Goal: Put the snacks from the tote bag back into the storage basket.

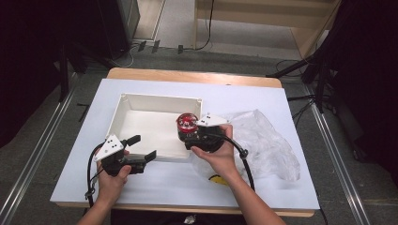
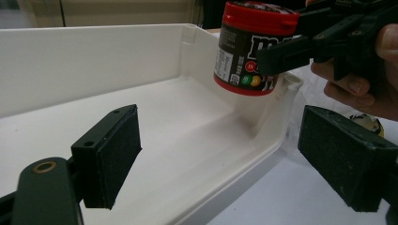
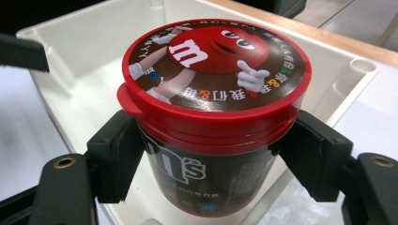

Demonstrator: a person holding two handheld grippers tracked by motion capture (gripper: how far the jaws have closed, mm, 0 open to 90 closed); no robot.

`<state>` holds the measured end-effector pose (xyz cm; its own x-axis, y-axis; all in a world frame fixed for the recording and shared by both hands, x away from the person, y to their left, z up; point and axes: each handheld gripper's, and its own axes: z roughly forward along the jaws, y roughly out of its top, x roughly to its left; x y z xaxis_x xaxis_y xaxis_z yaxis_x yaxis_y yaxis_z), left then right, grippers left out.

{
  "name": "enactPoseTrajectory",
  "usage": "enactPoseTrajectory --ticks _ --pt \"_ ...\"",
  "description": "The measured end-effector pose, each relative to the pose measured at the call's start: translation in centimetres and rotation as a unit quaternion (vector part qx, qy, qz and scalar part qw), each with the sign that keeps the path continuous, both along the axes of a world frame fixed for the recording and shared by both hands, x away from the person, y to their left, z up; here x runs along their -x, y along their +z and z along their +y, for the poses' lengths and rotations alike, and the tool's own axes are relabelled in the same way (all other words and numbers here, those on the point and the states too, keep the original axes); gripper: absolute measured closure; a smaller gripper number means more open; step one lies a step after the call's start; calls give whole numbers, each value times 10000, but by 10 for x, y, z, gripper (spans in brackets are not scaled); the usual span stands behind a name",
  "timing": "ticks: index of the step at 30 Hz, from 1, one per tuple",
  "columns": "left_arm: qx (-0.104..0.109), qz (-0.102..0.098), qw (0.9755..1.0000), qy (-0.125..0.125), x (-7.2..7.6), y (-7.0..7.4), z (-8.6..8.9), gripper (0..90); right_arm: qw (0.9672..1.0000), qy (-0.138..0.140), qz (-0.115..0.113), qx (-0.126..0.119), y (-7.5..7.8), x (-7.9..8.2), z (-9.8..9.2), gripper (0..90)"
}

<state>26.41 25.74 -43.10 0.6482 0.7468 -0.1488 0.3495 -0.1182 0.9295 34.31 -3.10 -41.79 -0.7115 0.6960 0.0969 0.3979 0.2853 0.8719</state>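
Fingers of the right gripper [image 3: 211, 164] pinch the M&M's tub [image 3: 213, 117] below its red lid, holding it above the white tray's [image 1: 155, 99] right end. Left gripper [image 1: 143, 147], fingers spread and empty, straddles the tray's near rim on the counter [image 1: 263, 93].

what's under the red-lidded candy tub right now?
The red-lidded brown candy tub, clamped in the right gripper, hangs above the white plastic tray; bare tray floor shows below. The tub's own underside is hidden.
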Motion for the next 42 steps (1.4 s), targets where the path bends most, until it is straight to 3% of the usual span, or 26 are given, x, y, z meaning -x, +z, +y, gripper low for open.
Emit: enactPoseTrajectory --ticks 10,17,27,42 --pt "11 25 10000 34 -2 -1 2 140 9999 31 3 122 -6 3 0 258" --pt "24 61 10000 68 -3 -2 2 140 9995 -8 -190 257 -9 9 2 257" --pt "59 110 9999 96 -5 -4 4 140 9993 -76 -235 271 -9 11 2 249" --pt "56 145 9998 91 -6 -5 3 140 9993 -295 -241 13 -1 15 -16 183"
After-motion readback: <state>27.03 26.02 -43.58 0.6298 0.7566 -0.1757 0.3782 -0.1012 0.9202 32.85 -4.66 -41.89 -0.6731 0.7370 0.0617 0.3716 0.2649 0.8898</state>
